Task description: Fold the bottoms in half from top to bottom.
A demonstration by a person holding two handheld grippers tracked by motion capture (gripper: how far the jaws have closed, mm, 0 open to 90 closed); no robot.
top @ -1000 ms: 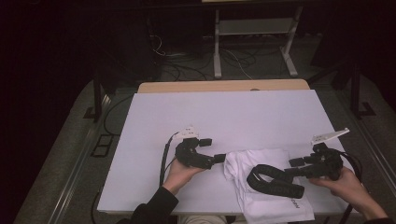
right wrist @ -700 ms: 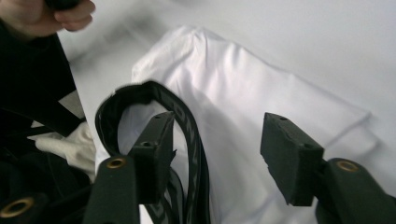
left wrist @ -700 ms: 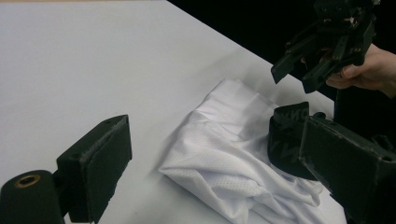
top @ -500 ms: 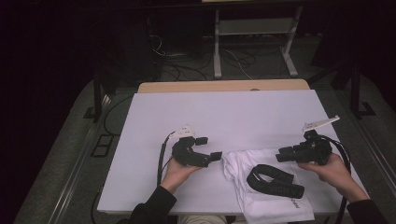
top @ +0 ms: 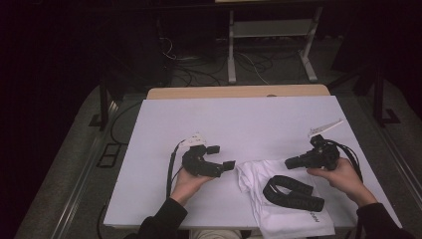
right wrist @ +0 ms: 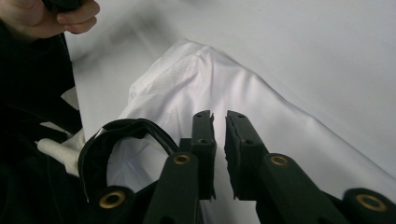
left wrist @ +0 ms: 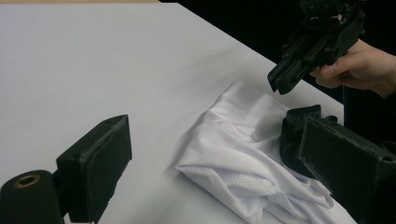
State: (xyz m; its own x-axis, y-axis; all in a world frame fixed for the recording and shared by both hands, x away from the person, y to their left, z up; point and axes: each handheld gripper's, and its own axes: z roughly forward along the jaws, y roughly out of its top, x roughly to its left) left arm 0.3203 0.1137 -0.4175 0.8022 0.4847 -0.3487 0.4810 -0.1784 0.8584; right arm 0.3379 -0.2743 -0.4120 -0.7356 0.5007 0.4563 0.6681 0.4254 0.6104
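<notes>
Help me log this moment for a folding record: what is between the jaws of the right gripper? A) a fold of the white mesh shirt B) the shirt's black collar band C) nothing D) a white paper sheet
C: the right gripper has its jaws nearly shut with a bare gap between them, above the white mesh shirt and beside its black collar band.

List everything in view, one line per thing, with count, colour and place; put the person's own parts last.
table: one, white top, centre of the high view.
white shirt: one, white with a black collar, crumpled at the table's near right edge.
metal frame: one, pale grey, on the floor beyond the table.
left gripper: one, black, jaws open, left of the shirt.
right gripper: one, black, jaws nearly together with nothing between them, above the shirt.
hands: two, holding the grippers.
</notes>
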